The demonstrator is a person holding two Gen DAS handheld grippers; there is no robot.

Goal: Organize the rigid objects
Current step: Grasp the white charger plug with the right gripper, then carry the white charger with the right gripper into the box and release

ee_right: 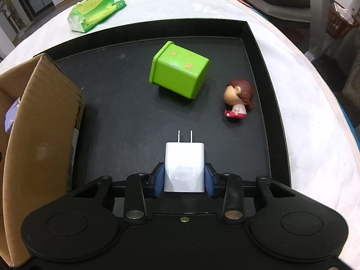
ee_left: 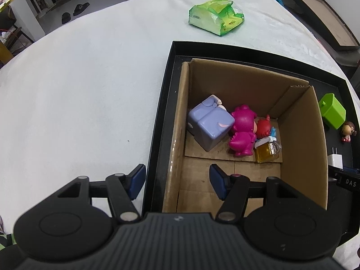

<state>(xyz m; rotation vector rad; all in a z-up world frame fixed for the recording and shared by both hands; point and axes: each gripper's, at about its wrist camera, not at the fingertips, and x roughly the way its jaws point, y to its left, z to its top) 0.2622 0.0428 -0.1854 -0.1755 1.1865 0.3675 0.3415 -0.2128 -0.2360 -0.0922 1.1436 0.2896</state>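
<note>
A cardboard box stands in a black tray on a white-covered table. Inside the box are a lilac cube toy, a magenta figure, a red figure and a small yellow mug. My left gripper is open and empty, straddling the box's left wall. My right gripper is shut on a white plug charger, prongs pointing forward, over the tray floor. A green cube container and a brown-haired doll lie on the tray.
A green tissue pack lies on the table beyond the tray; it also shows in the right wrist view. The box's wall stands left of my right gripper. A black framed board sits at the far right.
</note>
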